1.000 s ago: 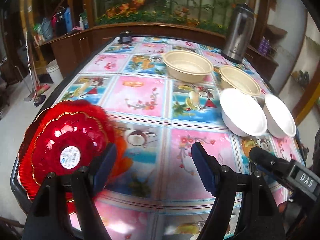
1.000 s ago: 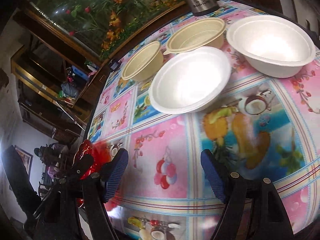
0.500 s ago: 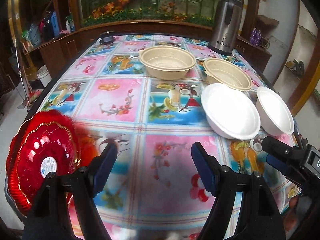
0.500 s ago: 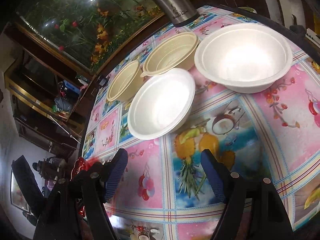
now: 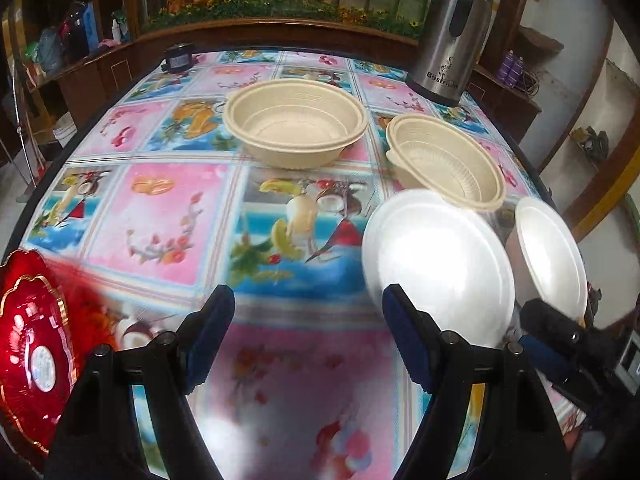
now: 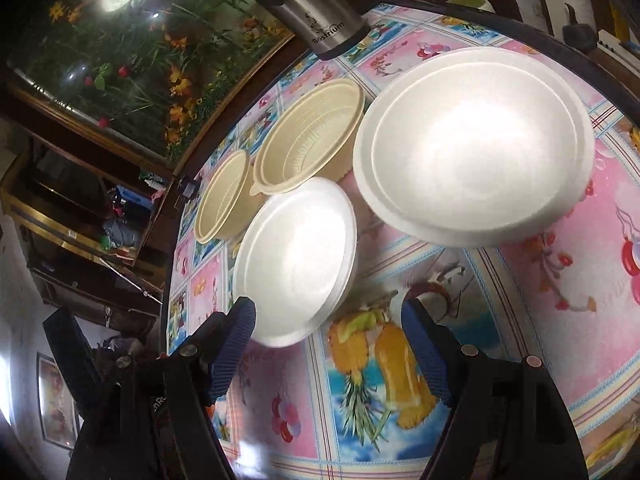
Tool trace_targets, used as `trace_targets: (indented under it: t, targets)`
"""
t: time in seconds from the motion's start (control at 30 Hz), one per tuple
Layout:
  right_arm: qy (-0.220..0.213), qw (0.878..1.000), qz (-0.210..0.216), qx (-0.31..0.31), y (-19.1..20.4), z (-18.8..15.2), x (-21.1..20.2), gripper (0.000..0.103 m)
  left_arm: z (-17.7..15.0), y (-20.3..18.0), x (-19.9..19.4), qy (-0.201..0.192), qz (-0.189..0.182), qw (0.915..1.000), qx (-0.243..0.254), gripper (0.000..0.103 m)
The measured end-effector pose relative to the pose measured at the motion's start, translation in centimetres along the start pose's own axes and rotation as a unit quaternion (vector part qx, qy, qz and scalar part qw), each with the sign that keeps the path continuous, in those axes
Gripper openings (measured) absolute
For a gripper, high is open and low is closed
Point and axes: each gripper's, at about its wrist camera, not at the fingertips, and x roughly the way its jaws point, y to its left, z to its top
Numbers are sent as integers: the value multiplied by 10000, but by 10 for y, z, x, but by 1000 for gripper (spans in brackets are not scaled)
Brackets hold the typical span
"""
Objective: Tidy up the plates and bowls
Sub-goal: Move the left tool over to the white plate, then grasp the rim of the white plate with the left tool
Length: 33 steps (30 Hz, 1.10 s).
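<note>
Two beige bowls [image 5: 296, 122] [image 5: 448, 160] and two white foam bowls [image 5: 436, 264] [image 5: 552, 252] stand on the right half of the table. A stack of red plates [image 5: 36, 344] lies at the near left edge. My left gripper [image 5: 308, 328] is open and empty above the table, with the nearer white bowl just past its right finger. My right gripper [image 6: 328, 344] is open and empty. The smaller-looking white bowl [image 6: 298, 260] lies just ahead of its left finger and the other white bowl [image 6: 476, 148] is farther right. Both beige bowls [image 6: 310, 140] [image 6: 224, 196] lie behind.
A steel thermos jug [image 5: 452, 32] stands at the far right of the table [image 5: 160, 208], also in the right wrist view [image 6: 304, 4]. A small dark object [image 5: 179, 56] sits at the far left edge. Wooden cabinets and a planter surround the table.
Both grippers have moved forward and to the right toward the bowls. The red plates have slid toward the left edge of the left wrist view. Both grippers stay open.
</note>
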Motion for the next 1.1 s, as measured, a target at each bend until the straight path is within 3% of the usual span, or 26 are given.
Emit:
trace_targets:
  t: [0.33,0.57,0.6,0.7,0.73,0.8,0.9,1.1]
  targets:
    - [-9,9998,-172,72,-3,18,20,75,8,-13,29,158,-14,9998,-105,76]
    - [94,9993,-362,97,-7,18,34,57,7,-17,43,271,40,9996,-117,75]
    - [102,9991,-396,77,-7,18,35,52,6,-18,44,239,112,9996,-73,61]
    - [177,9990,-403,13,-7,18,41,33,4,-19,48,371,9,9993,30,39]
    - [189,9992,-342,17,-7,17,42,31,3,-22,46,317,3,9994,108,36]
    - [157,9994,-304,-68,-3,15,40,21,1,-28,42,331,-25,9991,275,17]
    - [135,9989,-359,-259,7,9,36,10,-4,-31,37,312,-13,9990,329,15]
    - [141,9991,-276,-281,8,-3,29,11,-10,-23,31,360,-151,9988,294,14]
